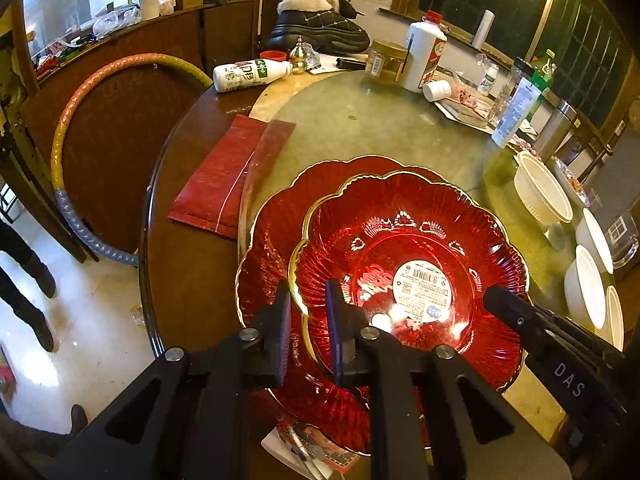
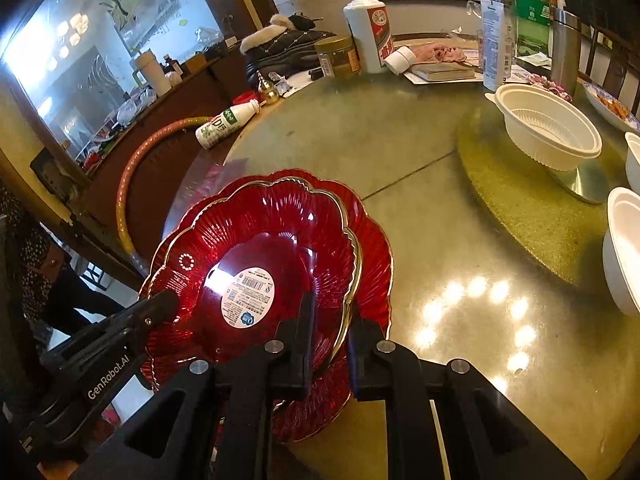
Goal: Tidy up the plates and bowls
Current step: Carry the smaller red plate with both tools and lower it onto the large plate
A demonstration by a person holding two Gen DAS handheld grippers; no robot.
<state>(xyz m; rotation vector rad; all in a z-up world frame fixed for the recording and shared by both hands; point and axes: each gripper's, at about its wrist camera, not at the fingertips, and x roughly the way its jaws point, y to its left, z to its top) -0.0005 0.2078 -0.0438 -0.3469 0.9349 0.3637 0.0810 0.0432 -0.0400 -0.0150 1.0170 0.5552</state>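
Two red scalloped plates with gold rims are stacked near the table's front edge. The top red plate (image 1: 400, 248) (image 2: 272, 220) has a white sticker in its middle. It lies over the larger lower red plate (image 1: 276, 216) (image 2: 376, 248); whether they touch I cannot tell. My left gripper (image 1: 308, 286) (image 2: 164, 304) is shut on the top plate's left rim, and the gold edge runs between its blue pads. My right gripper (image 2: 332, 308) (image 1: 504, 304) is shut on the opposite, right rim. A white plastic bowl (image 1: 542, 192) (image 2: 548, 136) and smaller white bowls (image 1: 588, 284) (image 2: 624, 248) stand to the right.
A red packet (image 1: 224, 176) lies left of the plates. At the far side are a fallen white bottle (image 1: 248, 74), a white liquor bottle (image 1: 424, 52), a jar (image 1: 386, 62) and a boot (image 1: 316, 28). A hoop (image 1: 80, 120) leans left of the table, beside a person's legs (image 1: 28, 280).
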